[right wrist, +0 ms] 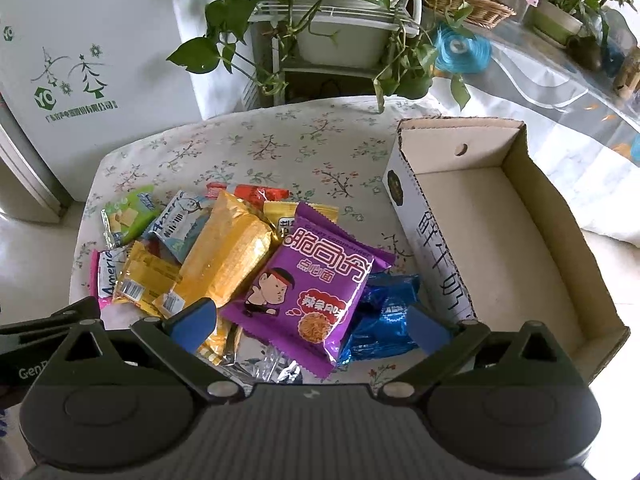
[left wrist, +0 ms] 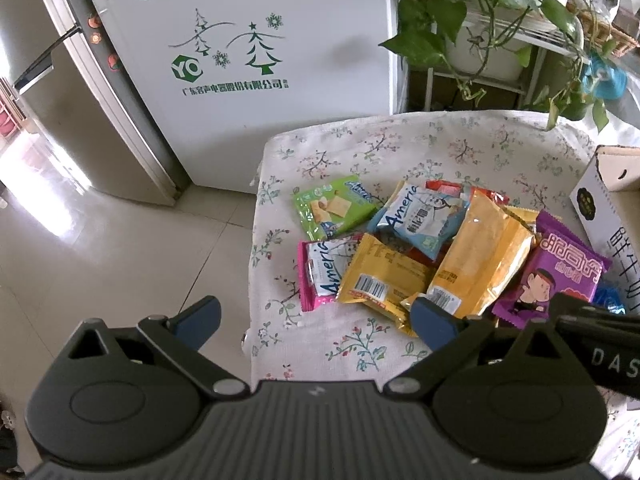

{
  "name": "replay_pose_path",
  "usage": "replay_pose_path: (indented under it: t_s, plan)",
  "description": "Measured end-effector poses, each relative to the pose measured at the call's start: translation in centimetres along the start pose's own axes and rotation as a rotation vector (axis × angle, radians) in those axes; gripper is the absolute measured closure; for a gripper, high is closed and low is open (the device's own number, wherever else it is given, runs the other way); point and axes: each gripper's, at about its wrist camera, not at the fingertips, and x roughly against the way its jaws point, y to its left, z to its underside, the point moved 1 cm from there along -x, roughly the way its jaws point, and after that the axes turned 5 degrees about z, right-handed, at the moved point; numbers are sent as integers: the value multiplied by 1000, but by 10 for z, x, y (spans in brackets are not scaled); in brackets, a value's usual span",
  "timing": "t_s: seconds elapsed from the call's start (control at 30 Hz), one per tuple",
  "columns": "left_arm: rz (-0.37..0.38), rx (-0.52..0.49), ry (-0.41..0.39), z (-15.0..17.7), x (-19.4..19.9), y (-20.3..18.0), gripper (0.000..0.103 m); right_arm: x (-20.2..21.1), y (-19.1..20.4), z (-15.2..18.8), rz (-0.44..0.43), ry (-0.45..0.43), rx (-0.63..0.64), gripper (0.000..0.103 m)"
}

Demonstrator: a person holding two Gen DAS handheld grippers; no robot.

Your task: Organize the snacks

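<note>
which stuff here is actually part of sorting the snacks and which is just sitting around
Part of the job: purple snack packet, blue packet, big yellow packet, green packet, cardboard box, both open grippers, left and right.

Just there: potted plant, white fridge, wicker basket.

**Buried, cropped and unreadable**

A red packet (right wrist: 256, 193) shows only a strip behind the gold packs. The blue packet (right wrist: 384, 312) lies half under the purple packet (right wrist: 320, 288). In the left wrist view the cardboard box (left wrist: 604, 200) is cropped by the right edge. Barcode digits are too small to read.
</note>
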Motion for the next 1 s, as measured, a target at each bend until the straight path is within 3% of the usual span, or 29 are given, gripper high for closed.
replay_pose_path:
  t_s: [1.0]
  plan:
    - [-8,-2,-4,1,-1,-2,4,1,3,0,16,-7,18,0]
